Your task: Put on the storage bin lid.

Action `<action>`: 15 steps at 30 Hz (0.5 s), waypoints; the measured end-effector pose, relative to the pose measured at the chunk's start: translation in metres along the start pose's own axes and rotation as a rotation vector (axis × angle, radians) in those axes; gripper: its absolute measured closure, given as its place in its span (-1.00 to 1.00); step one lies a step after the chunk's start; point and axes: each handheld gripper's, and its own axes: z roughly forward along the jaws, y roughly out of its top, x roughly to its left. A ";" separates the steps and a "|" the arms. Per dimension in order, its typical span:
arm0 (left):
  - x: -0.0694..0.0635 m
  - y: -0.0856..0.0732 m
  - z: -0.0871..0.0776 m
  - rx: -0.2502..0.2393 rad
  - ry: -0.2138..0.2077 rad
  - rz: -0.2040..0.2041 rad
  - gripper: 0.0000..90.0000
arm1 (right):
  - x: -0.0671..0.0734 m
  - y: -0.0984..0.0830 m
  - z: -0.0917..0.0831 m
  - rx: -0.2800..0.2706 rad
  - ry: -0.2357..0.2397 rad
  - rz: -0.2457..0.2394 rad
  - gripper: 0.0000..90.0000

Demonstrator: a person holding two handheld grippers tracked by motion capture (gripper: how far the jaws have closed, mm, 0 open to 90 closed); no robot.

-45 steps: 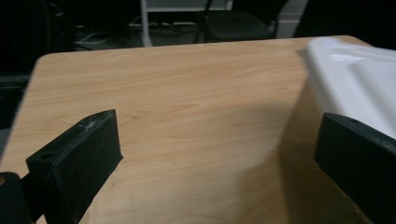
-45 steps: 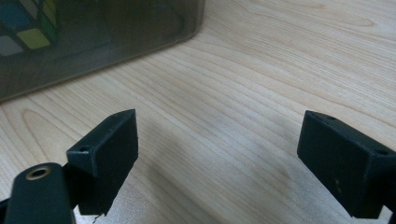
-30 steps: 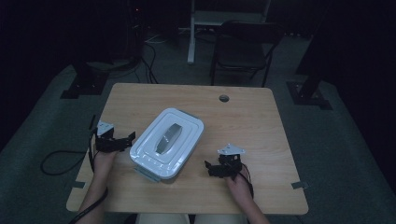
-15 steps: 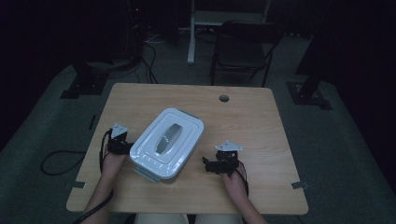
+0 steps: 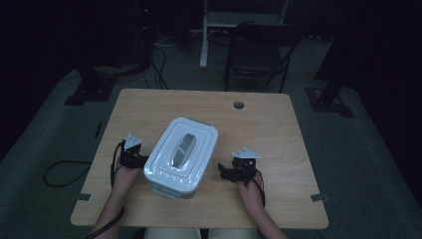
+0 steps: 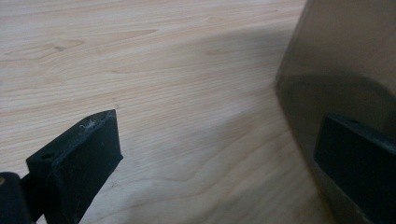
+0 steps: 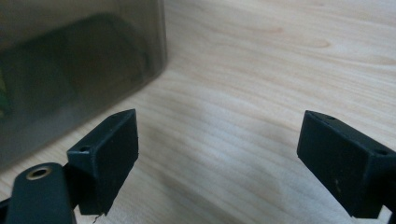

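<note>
A rectangular box with a white lid [image 5: 182, 152] and a grey handle on top sits in the middle of the wooden table [image 5: 268, 124]. My left gripper [image 5: 138, 160] is at the box's left side, open; in the left gripper view its jaws [image 6: 219, 126] stand wide apart, with the box's smoky wall [image 6: 345, 60] just behind the right jaw. My right gripper [image 5: 226, 173] rests a short way off the box's right side. The right gripper [image 7: 219, 126] is open over bare wood, and the box wall [image 7: 70, 60] is at the left.
A round cable hole [image 5: 239, 105] is near the table's far edge. Behind the table stand a dark chair [image 5: 261, 50] and a white post [image 5: 204, 35]. Cables [image 5: 64, 172] lie on the floor to the left. Black stand bases sit at both sides.
My left gripper has moved right and a little nearer, up to the box's left side. The right gripper has edged slightly toward the box. The box has stayed put.
</note>
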 end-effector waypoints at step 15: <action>-0.036 -0.003 0.003 0.044 -0.009 0.074 -0.97 | -0.006 0.001 -0.011 -0.040 0.001 0.003 -0.72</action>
